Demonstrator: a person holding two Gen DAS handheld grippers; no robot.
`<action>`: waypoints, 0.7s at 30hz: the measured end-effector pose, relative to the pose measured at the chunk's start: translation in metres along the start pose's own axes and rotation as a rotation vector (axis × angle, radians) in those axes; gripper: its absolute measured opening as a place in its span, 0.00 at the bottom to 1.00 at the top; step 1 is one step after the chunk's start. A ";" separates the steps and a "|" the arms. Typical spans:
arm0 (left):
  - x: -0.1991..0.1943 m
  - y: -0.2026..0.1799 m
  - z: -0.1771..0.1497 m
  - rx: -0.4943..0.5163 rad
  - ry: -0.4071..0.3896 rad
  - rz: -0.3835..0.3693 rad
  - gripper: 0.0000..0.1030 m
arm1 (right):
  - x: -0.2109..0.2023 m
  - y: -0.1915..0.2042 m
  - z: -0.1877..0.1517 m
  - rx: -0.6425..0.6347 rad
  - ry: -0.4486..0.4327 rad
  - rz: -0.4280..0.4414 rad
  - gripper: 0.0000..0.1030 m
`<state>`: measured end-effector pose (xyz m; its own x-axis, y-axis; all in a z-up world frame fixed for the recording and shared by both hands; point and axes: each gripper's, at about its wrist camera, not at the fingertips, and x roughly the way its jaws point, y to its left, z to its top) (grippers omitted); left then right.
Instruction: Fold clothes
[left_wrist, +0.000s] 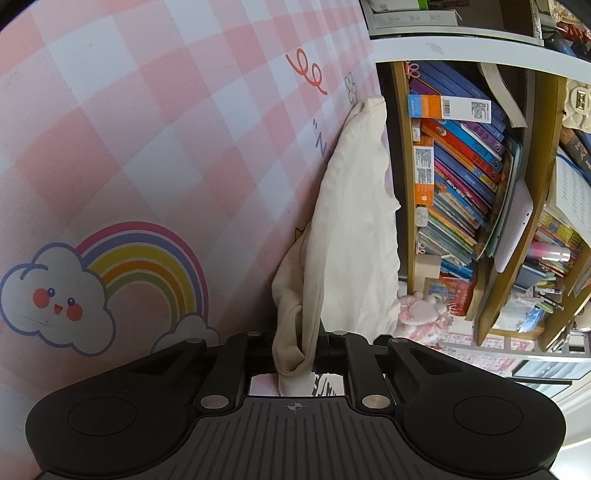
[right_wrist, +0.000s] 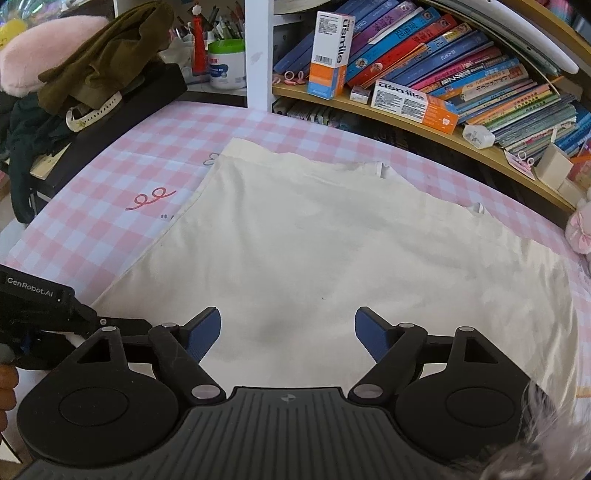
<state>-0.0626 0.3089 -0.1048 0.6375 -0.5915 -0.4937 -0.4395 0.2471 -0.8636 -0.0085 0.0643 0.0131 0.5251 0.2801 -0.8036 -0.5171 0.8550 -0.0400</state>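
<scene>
A cream garment (right_wrist: 314, 240) lies spread flat on the pink checked tablecloth (right_wrist: 110, 206). My right gripper (right_wrist: 288, 332) hovers over its near part, open, with nothing between the blue pads (right_wrist: 203, 338). In the left wrist view the same garment (left_wrist: 354, 229) stretches away from me, and my left gripper (left_wrist: 297, 339) is shut on its ribbed edge, which bunches between the fingers. That gripper's black body (right_wrist: 44, 310) shows at the left of the right wrist view, at the garment's left near corner, with a hand (right_wrist: 7, 391) behind it.
A wooden bookshelf (right_wrist: 424, 122) packed with books runs along the table's far side, with toothpaste boxes (right_wrist: 413, 105) on it. An olive cloth pile (right_wrist: 99, 59) and a white watch sit on a black box at the far left. A pink plush toy (right_wrist: 580, 229) lies at the right edge.
</scene>
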 end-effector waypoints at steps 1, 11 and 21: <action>0.000 0.001 0.000 0.002 0.003 -0.004 0.14 | 0.002 0.001 0.001 -0.005 0.004 -0.001 0.77; 0.001 0.001 0.000 0.028 0.012 -0.018 0.12 | 0.039 0.007 0.045 0.021 0.066 0.057 0.79; 0.002 -0.066 -0.022 0.436 -0.039 0.060 0.06 | 0.089 0.033 0.142 0.038 0.172 0.137 0.79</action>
<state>-0.0465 0.2744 -0.0465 0.6458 -0.5387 -0.5410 -0.1744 0.5858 -0.7915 0.1170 0.1791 0.0250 0.3270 0.3188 -0.8896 -0.5483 0.8308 0.0962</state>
